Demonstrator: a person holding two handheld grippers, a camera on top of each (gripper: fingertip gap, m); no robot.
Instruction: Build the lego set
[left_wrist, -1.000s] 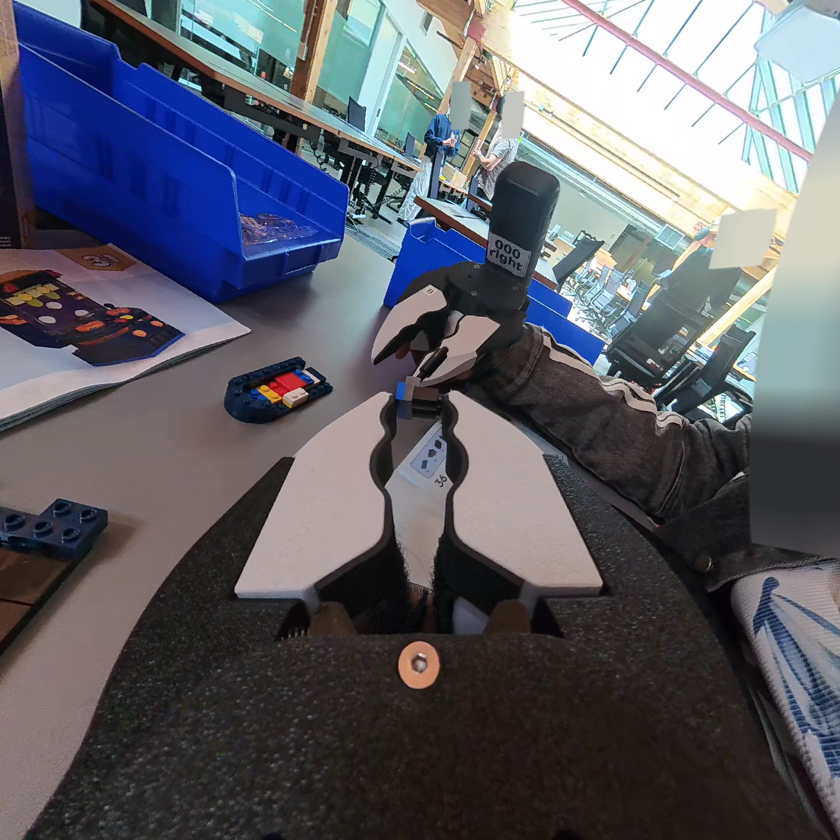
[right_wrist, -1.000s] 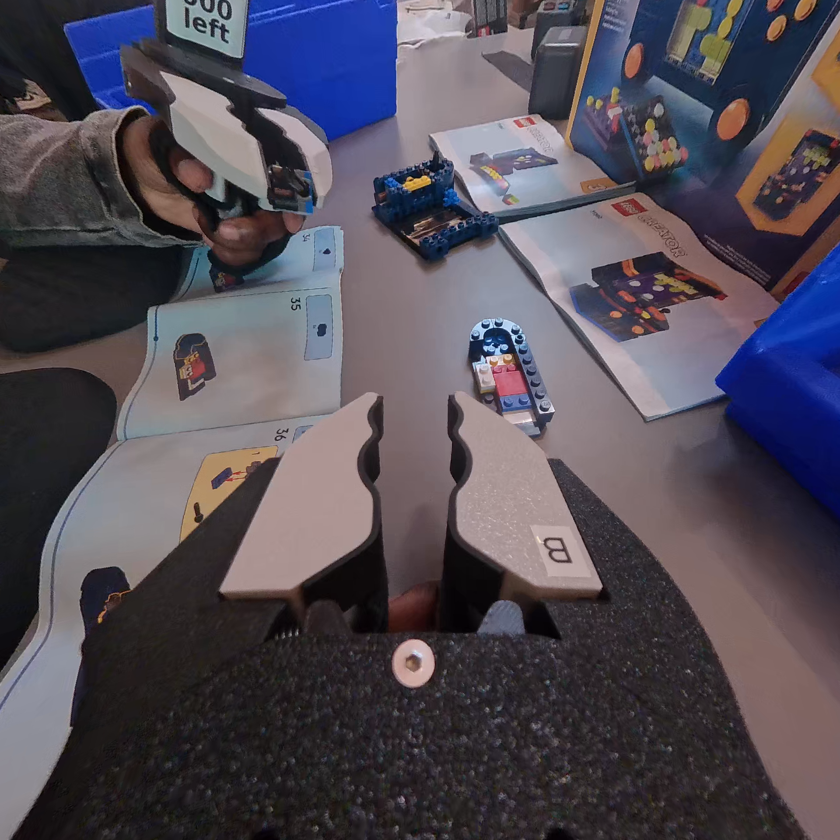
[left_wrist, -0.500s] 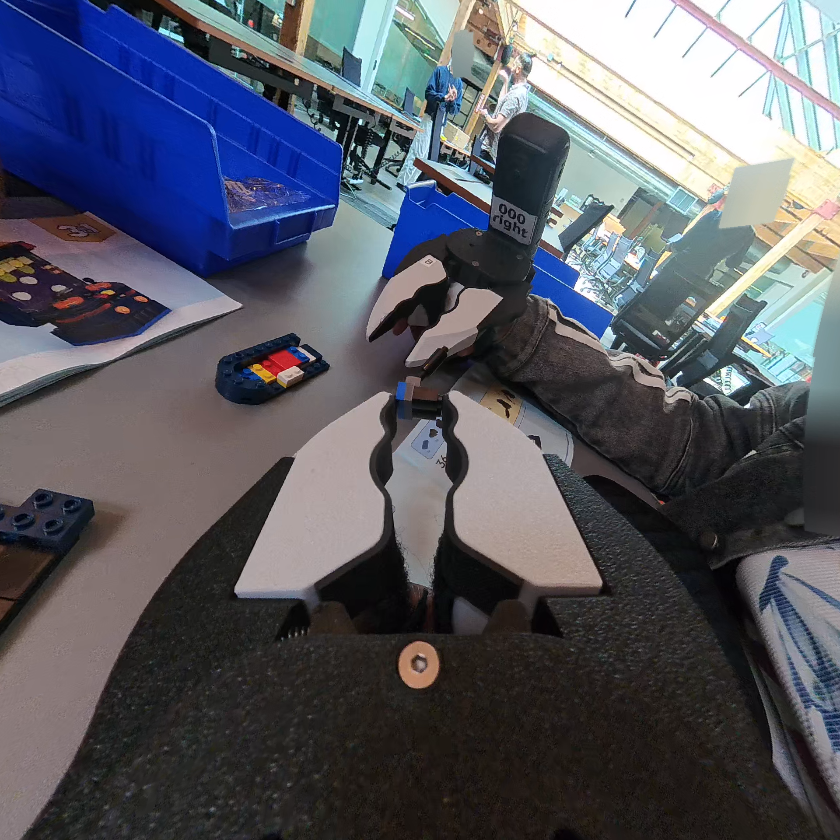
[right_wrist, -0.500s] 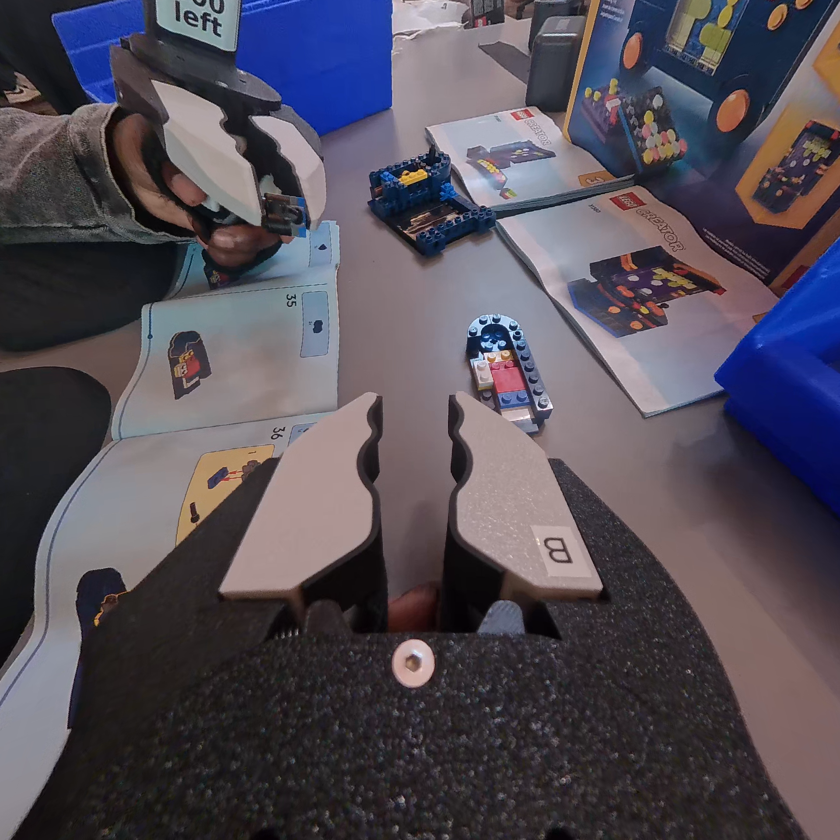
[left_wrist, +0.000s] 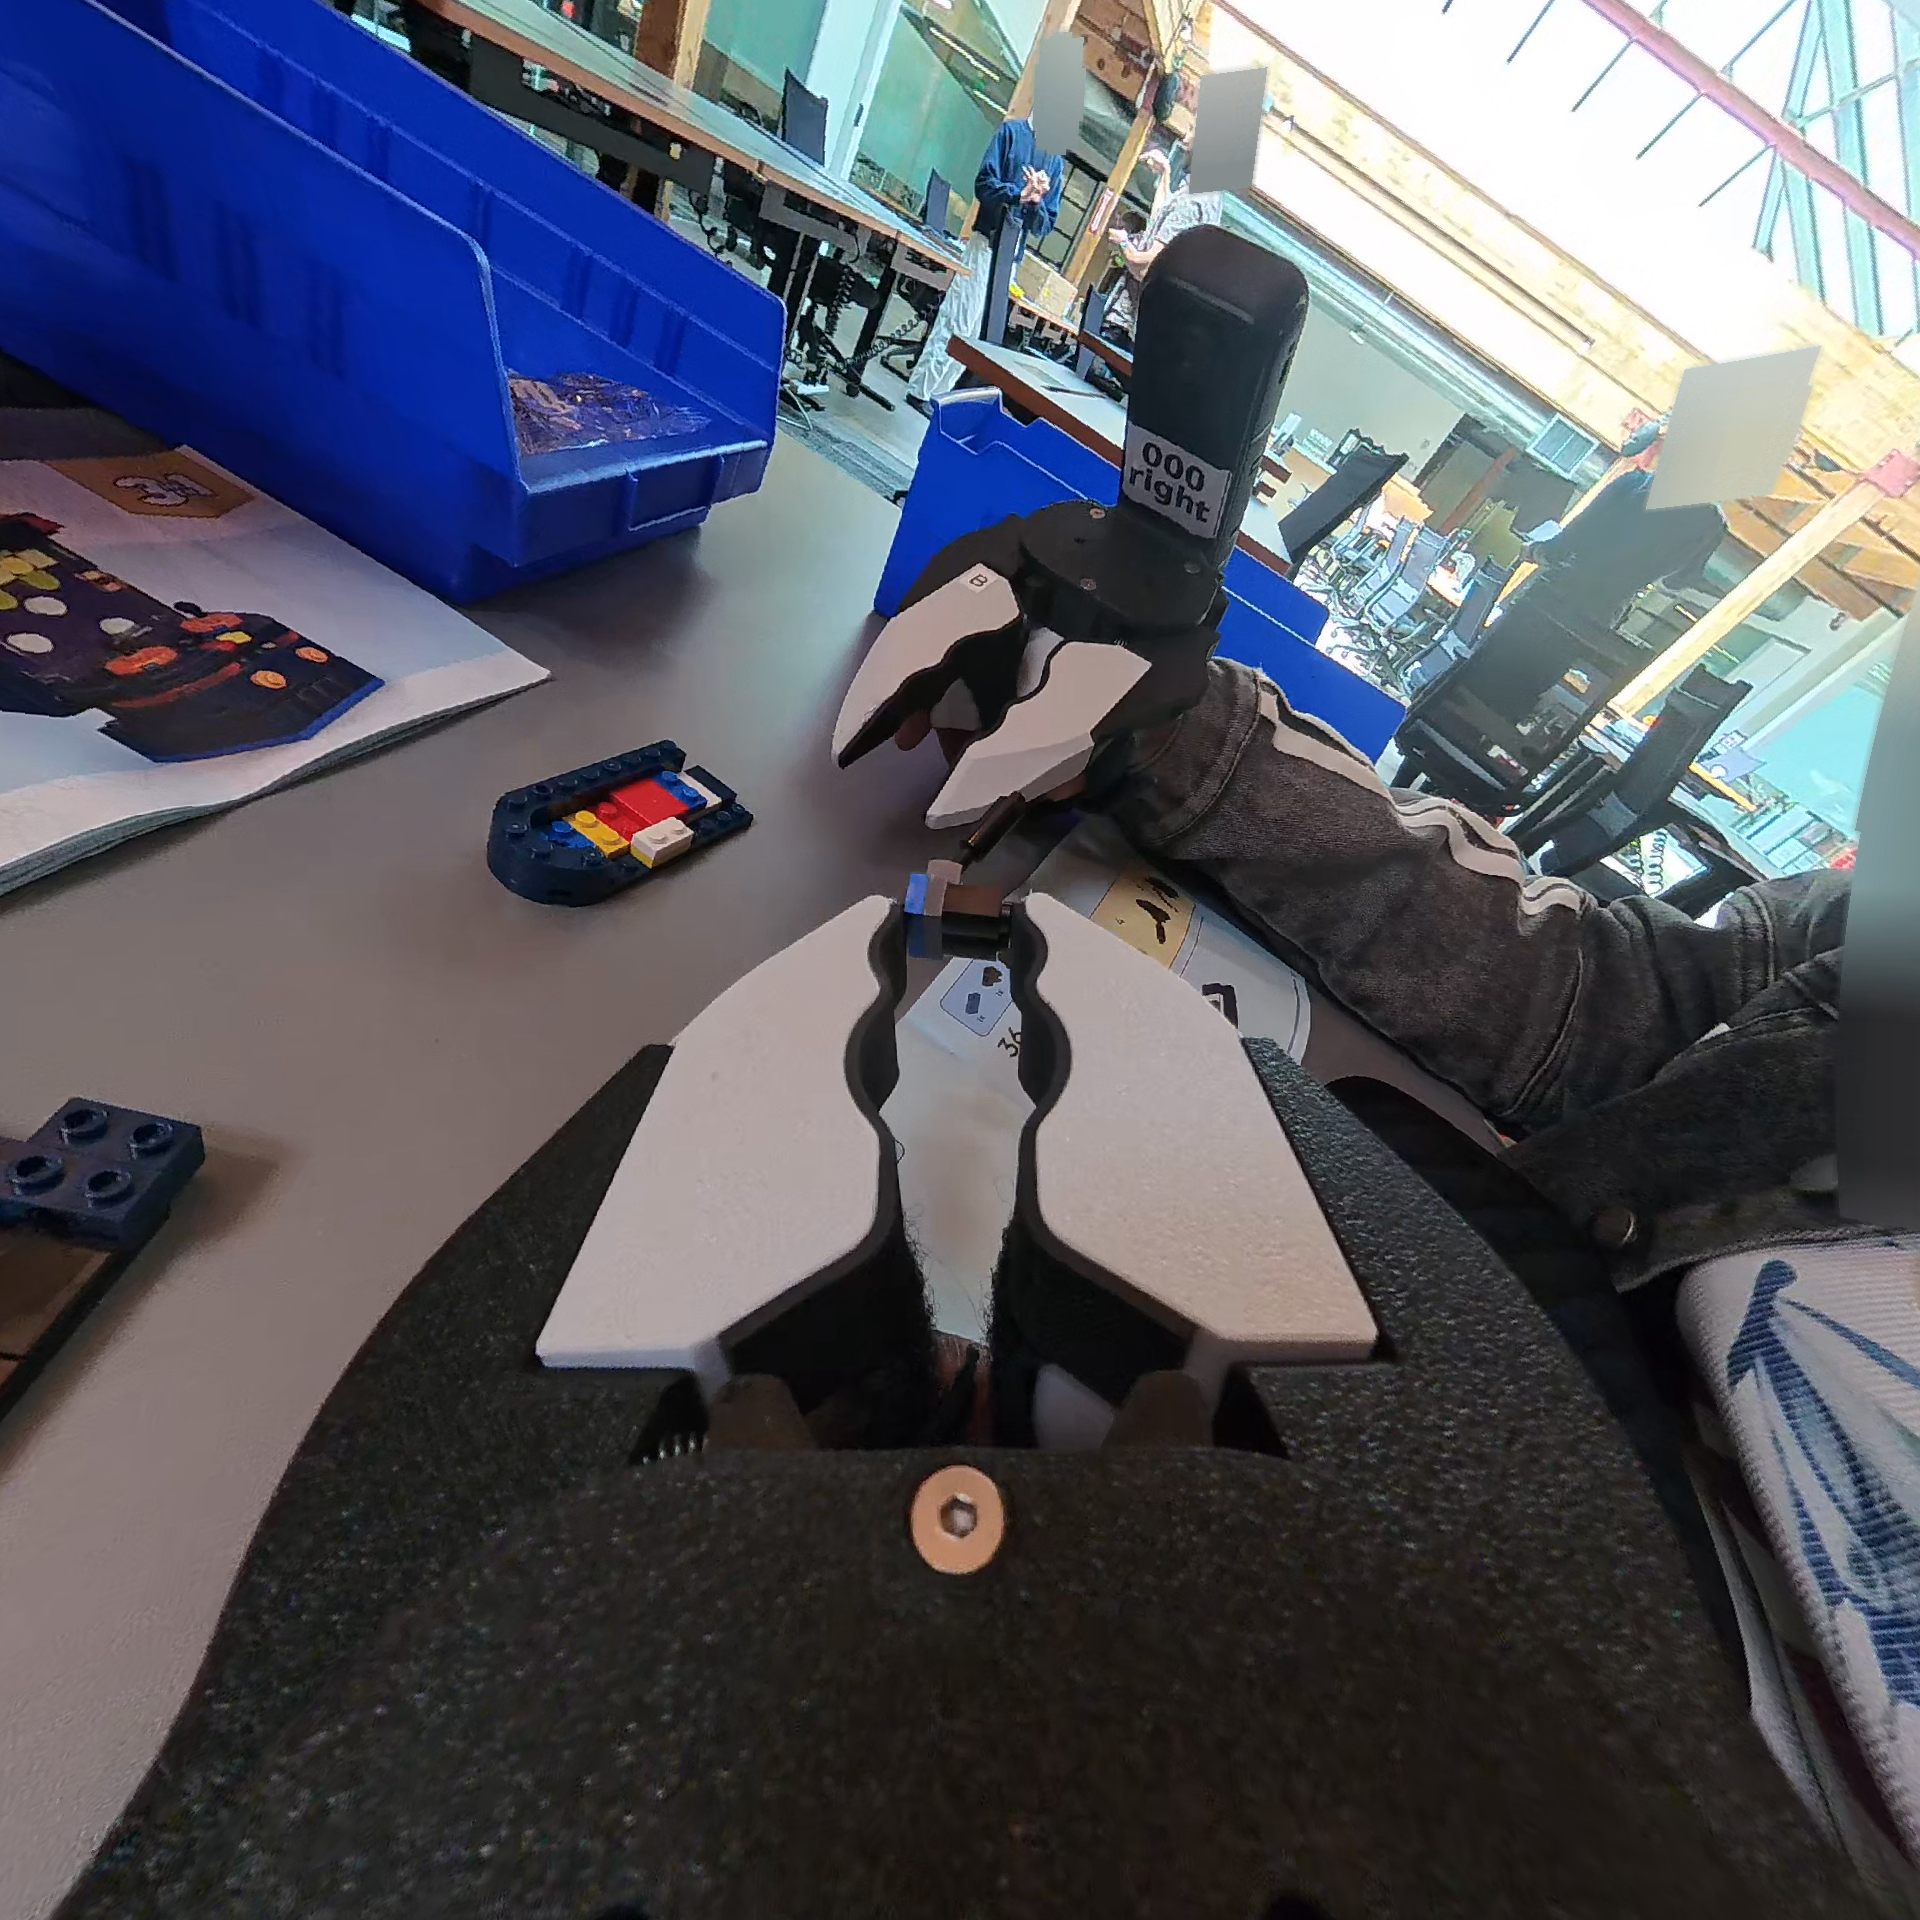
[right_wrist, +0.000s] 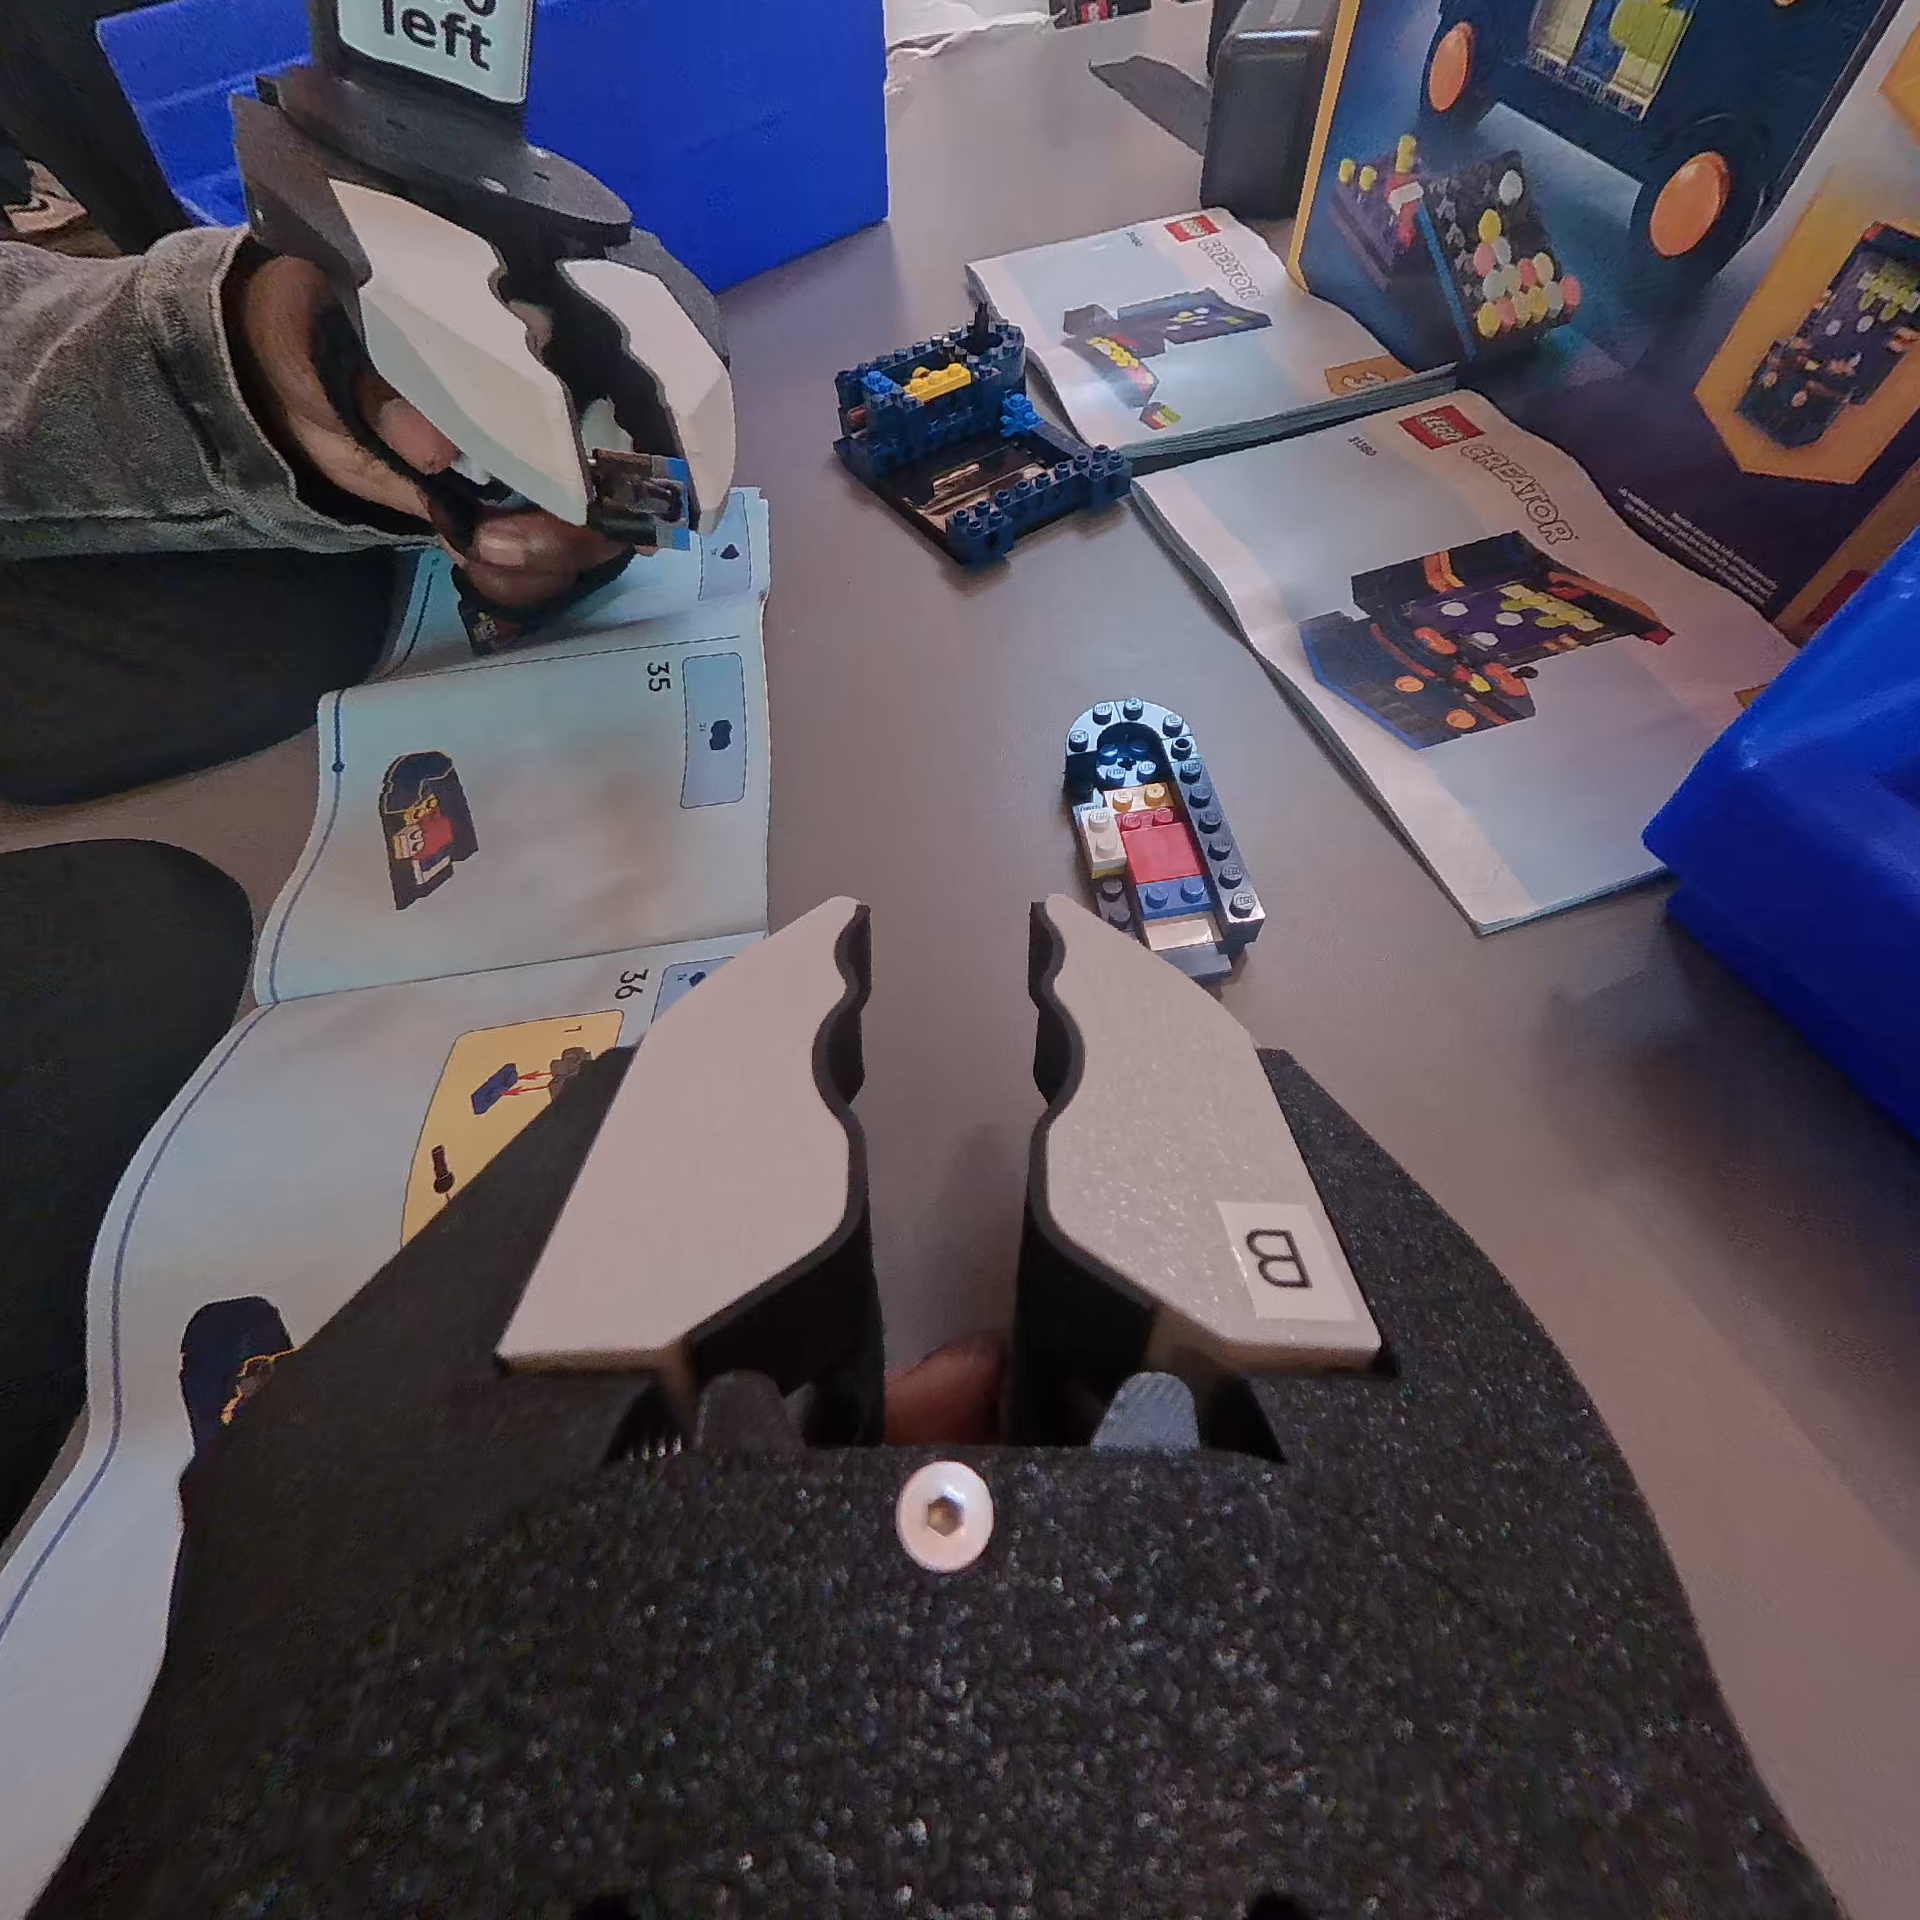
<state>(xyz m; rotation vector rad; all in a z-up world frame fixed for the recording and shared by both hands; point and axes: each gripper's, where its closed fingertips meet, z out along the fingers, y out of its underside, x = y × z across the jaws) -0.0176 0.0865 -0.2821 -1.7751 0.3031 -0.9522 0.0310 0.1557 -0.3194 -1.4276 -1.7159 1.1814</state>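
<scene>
- Two grippers are what I am running over a grey table (right_wrist: 935, 644).
- My left gripper (left_wrist: 958, 925) pinches a small brick cluster (left_wrist: 951, 914), blue on one side and dark on the other, with both fingertips pressed on it; it is held up off the table, above the open instruction booklet (right_wrist: 540, 790).
- My right gripper (right_wrist: 948, 935) has its fingers spread with only bare table between them.
- Just beside its right fingertip lies a dark blue arched brick plate (right_wrist: 1158, 831) with red, yellow, white and blue bricks on it.
- Farther off I see a blue and black brick frame (right_wrist: 966, 436), two closed booklets (right_wrist: 1455, 644) and the set's box (right_wrist: 1621, 187).
- Blue bins (left_wrist: 395, 312) stand toward the table's far edge in the left wrist view.
</scene>
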